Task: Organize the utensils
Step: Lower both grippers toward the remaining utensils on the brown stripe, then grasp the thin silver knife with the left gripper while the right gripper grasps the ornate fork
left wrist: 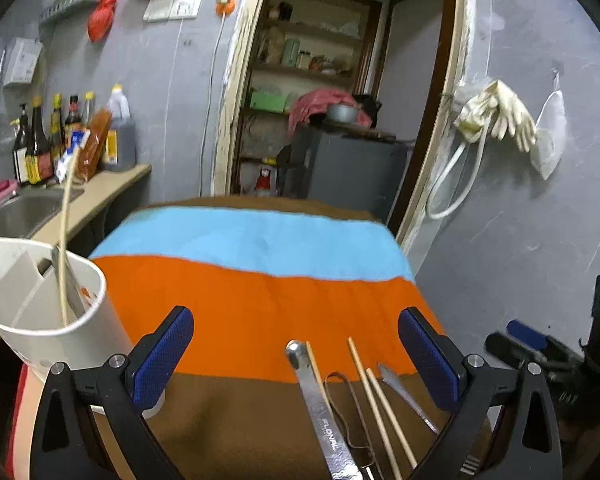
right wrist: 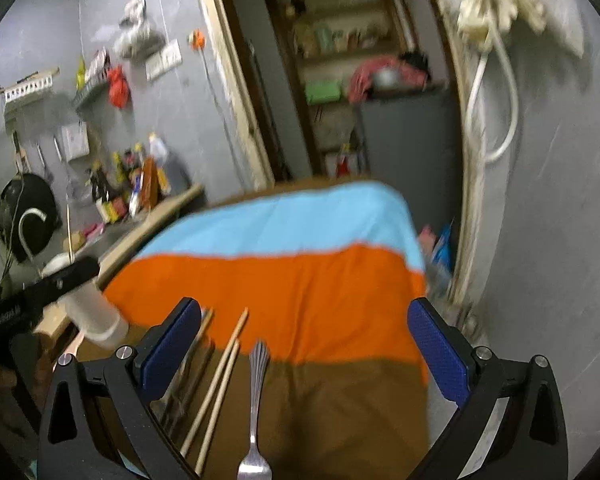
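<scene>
Both tongs are spread wide and hold nothing: the left tongs point(left wrist: 296, 356) hang over the near edge of the surface point(left wrist: 260, 312), and the right tongs point(right wrist: 304, 352) do the same a little to the right.

Most of the work looks undone. On the brown strip along the near edge lie the loose utensils, side by side and pointing away: a flat metal handle point(left wrist: 320, 408), a thin wire tool point(left wrist: 352, 408), a pair of chopsticks point(left wrist: 380, 404) and a small knife-like blade point(left wrist: 408, 396). The right wrist view also shows a fork point(right wrist: 256, 400) just beside the chopsticks, tines toward the camera.

Farther off, at the left edge, stands the white holder point(left wrist: 48, 308). It already has one chopstick point(left wrist: 66, 240) and a metal piece upright in it, so a start seems made.
</scene>
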Demonstrator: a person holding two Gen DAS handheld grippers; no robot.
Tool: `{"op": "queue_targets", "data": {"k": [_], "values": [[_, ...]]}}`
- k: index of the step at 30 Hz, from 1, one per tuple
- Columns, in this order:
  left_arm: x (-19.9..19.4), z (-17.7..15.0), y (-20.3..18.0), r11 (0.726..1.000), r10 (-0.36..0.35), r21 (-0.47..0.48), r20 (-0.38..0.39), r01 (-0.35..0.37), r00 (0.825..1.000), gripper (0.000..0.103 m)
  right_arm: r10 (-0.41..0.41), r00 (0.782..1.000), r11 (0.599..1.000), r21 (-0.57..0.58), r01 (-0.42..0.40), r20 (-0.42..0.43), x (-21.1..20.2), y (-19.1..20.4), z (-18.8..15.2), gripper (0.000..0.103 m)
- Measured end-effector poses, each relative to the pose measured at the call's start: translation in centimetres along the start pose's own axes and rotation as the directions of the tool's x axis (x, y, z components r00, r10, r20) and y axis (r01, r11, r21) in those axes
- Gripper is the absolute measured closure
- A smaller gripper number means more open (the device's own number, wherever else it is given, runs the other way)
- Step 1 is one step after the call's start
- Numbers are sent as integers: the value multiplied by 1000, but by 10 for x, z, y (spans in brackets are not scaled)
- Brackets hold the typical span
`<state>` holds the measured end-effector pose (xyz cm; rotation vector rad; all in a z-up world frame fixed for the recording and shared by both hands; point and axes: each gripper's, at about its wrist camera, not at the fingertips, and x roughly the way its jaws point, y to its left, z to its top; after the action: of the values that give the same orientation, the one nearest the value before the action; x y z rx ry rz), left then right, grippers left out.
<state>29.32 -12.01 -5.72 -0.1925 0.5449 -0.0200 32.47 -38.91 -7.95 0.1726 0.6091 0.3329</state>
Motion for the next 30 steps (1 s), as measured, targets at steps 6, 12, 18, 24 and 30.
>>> {"op": "queue_targets", "data": {"k": [6, 12, 18, 24, 30], "values": [[29, -11, 8, 1000, -20, -18, -108, 18, 994, 1, 49, 992, 999, -12, -51, -118, 37, 2, -27, 23], [49, -22, 9, 999, -47, -33, -167, 42, 985, 6, 77, 974, 997, -8, -81, -212, 63, 4, -46, 44], [76, -35, 13, 995, -84, -75, -271, 66, 959, 33, 102, 960, 994, -6, -108, -262, 71, 6, -57, 58], [97, -44, 17, 993, -91, -108, -351, 56, 932, 60, 79, 951, 993, -58, -100, -300, 77, 18, -58, 58], [107, -49, 11, 987, -133, -129, -377, 91, 917, 76, 62, 950, 993, -76, -89, -307, 77, 24, -57, 58]]}}
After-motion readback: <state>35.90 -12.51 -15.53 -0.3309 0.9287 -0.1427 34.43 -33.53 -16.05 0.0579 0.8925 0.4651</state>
